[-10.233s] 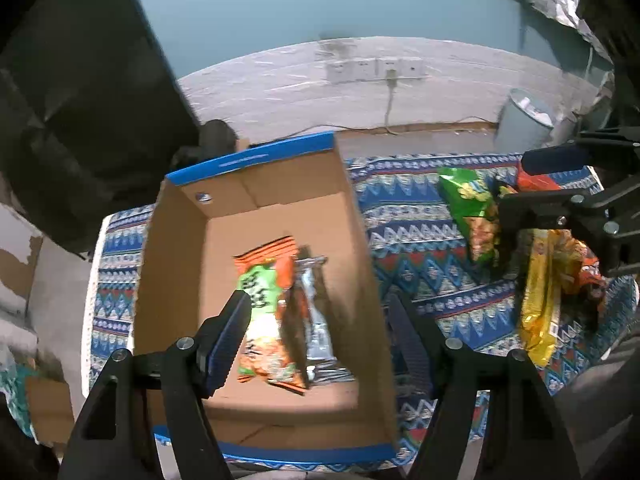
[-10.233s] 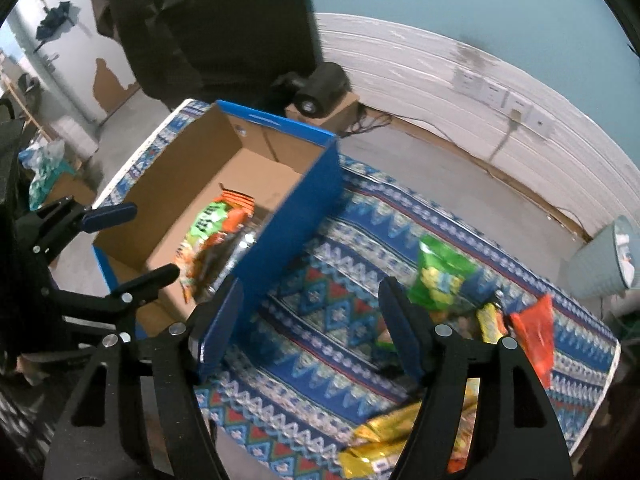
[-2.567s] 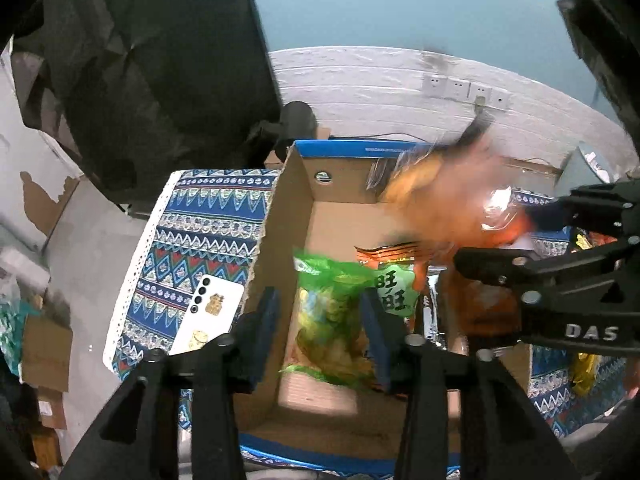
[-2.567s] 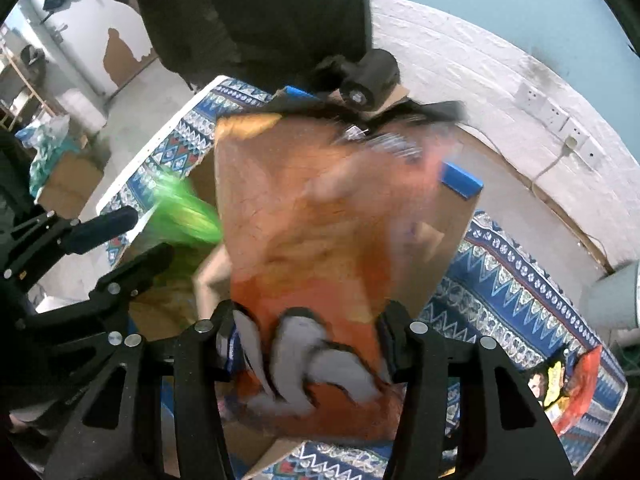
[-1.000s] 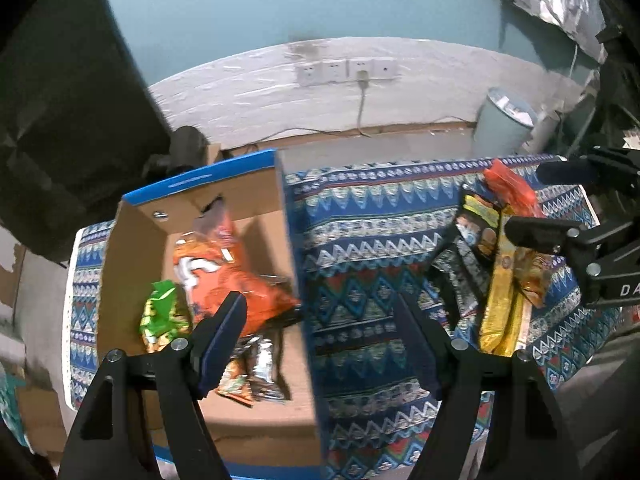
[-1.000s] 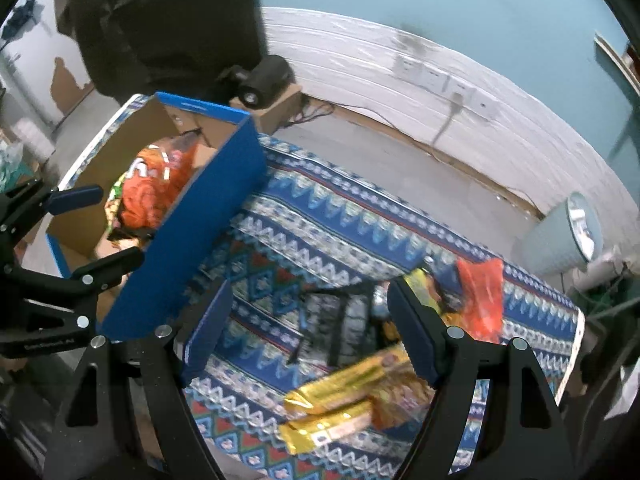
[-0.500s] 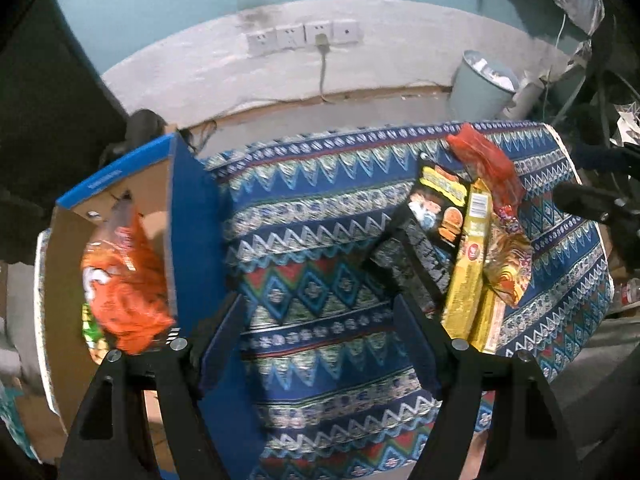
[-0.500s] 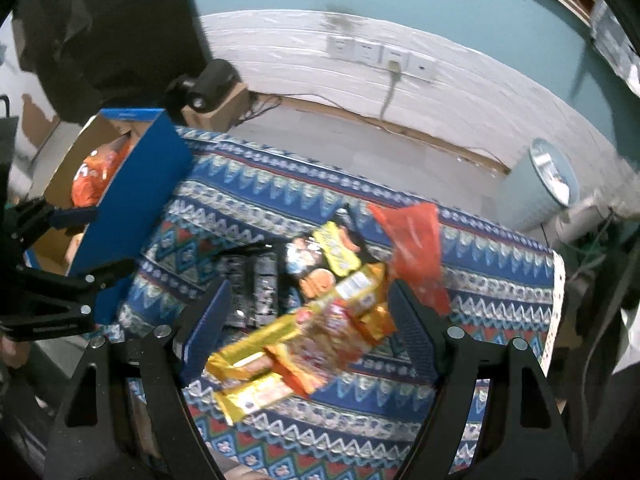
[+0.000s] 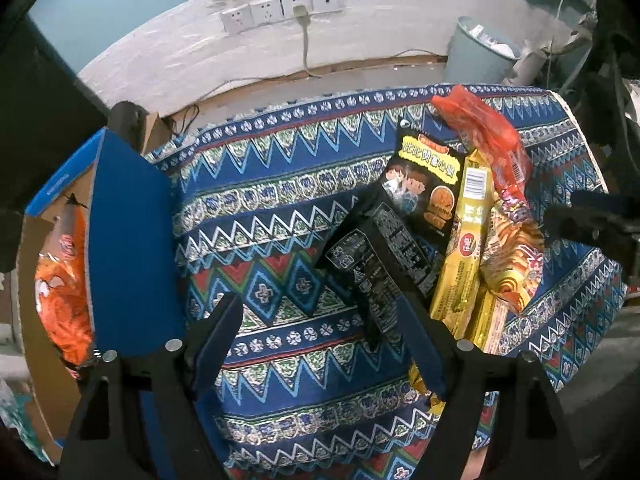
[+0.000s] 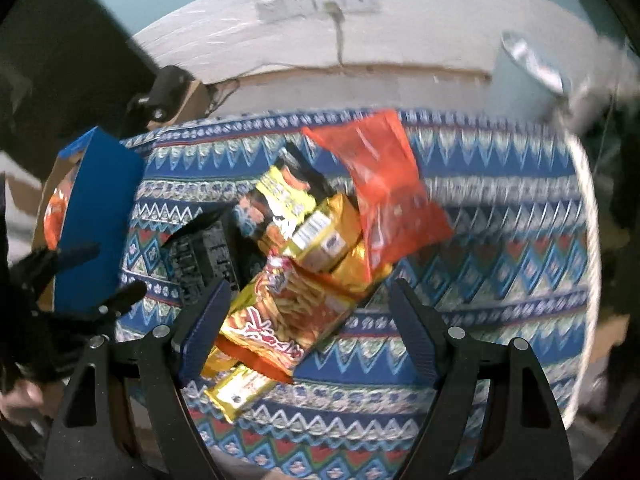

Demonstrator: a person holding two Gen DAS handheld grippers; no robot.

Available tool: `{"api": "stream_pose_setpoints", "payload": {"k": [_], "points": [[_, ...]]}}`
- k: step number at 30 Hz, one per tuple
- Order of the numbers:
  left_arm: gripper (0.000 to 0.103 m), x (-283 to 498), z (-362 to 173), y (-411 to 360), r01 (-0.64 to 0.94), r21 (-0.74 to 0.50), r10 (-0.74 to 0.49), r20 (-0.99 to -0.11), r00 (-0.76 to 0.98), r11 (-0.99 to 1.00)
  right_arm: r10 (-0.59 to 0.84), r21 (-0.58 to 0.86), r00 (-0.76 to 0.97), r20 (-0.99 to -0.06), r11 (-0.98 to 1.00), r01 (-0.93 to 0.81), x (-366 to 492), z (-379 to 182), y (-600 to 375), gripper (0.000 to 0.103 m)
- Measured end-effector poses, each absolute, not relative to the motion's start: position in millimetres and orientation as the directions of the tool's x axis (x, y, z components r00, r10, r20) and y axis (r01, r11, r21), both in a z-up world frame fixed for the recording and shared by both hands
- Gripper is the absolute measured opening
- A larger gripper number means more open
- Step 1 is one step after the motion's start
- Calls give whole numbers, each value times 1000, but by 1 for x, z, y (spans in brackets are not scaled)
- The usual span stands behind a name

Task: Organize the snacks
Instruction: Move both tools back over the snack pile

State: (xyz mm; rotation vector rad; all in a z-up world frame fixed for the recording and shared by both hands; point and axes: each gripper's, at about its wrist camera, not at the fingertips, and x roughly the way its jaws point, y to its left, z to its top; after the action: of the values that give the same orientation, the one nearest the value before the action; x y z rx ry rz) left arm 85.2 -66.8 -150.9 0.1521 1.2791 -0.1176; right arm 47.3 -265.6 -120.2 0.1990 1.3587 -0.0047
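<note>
Snacks are split btwn two spots: some sit in the cardboard box [image 9: 132, 240] w/ blue outer walls at the left edge of the patterned cloth [image 9: 280, 200], the rest lie in a loose heap on the cloth's right part. In the box, an orange bag [image 9: 60, 280] shows above the wall; whatever else is under it can't be made out from here. Still out on the cloth: a black packet [image 9: 380, 256] lying printed-back up, a black-and-yellow packet [image 9: 424, 188] overlapping it, a long gold packet [image 9: 464, 248], an orange-yellow noodle-print bag [image 10: 288, 316], a red bag [image 10: 384, 188] at the far end, and another gold bar [image 10: 240, 388] at the near edge. So roughly, sorting is partway done, w/ a good half-dozen items left to move. Left gripper [image 9: 320, 344] hangs over the cloth just beside the black packet, jaws wide and opening, nothing btwn them. Right gripper [image 10: 308, 324] is also wide and empty, straddling the noodle-print bag from above, pads not touching it. Likely next: each claw grabs one item from the heap, then carries it to the box. Right wrist view is blurred, so small labels there are unreadable.
</note>
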Motion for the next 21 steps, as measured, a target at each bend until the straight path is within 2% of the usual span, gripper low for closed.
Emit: {"api": "stream_pose_setpoints", "payload": {"k": [6, 16, 17, 19, 21], "points": [[81, 90, -166, -63, 125, -10, -40, -969, 242, 992, 157, 191, 178, -971, 963, 190, 45, -139, -268, 80], [81, 95, -177, -53, 63, -33, -46, -973, 225, 997, 213, 241, 132, -968, 936, 257, 48, -174, -263, 80], [81, 95, -178, -52, 54, -39, -50, -974, 221, 998, 216, 243, 129, -968, 936, 254, 49, -176, -261, 78], [81, 96, -180, -50, 41, -52, -60, -975, 215, 998, 220, 243, 117, -968, 940, 238, 49, -182, -256, 56], [81, 97, -182, -49, 30, -64, -69, -976, 208, 998, 228, 246, 104, -968, 944, 221, 48, -187, -252, 50]]}}
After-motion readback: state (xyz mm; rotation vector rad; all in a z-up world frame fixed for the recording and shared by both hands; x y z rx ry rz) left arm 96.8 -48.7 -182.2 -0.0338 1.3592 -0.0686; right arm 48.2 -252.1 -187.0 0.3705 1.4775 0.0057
